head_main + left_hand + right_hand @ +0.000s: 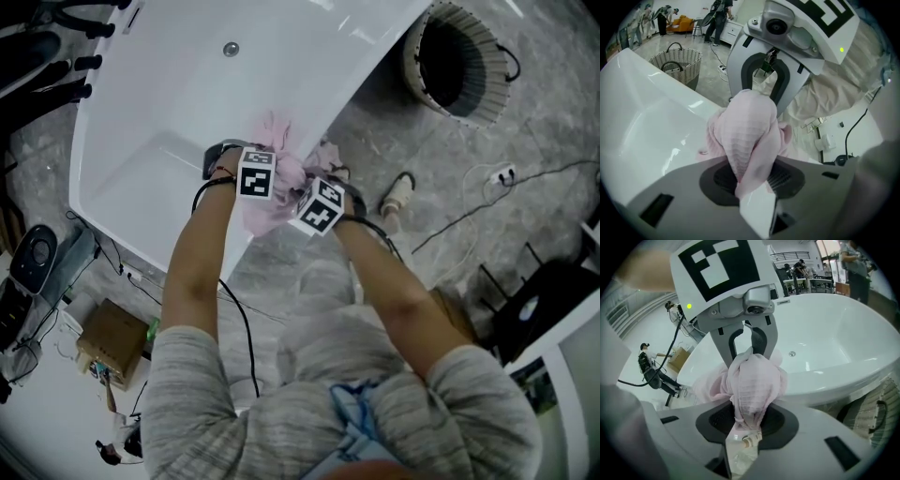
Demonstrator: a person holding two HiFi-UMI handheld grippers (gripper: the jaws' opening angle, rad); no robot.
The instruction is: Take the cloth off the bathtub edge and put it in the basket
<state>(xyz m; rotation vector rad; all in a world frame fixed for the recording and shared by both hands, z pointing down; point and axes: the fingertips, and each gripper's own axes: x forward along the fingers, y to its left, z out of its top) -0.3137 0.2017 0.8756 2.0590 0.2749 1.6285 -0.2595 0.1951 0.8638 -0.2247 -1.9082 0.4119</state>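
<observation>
A pink cloth (pixel 267 214) lies bunched over the near rim of the white bathtub (pixel 187 103). My two grippers face each other across it. The left gripper (pixel 272 178) is shut on one fold, and the right gripper (pixel 300 192) is shut on the other. In the left gripper view the cloth (pixel 750 126) fills the left gripper (pixel 752 180), with the right gripper (pixel 764 89) just behind it. In the right gripper view the cloth (pixel 752 380) is pinched in the right gripper (pixel 745 427), opposite the left gripper (pixel 747 341). The woven basket (pixel 459 61) stands on the floor beyond the tub's right end.
Cables and a power strip (pixel 502 175) trail over the grey floor on the right. A small white object (pixel 396 197) lies near the tub. A cardboard box (pixel 112 339) and black equipment (pixel 37 253) sit at the left. The basket (pixel 679 63) also shows beside the tub.
</observation>
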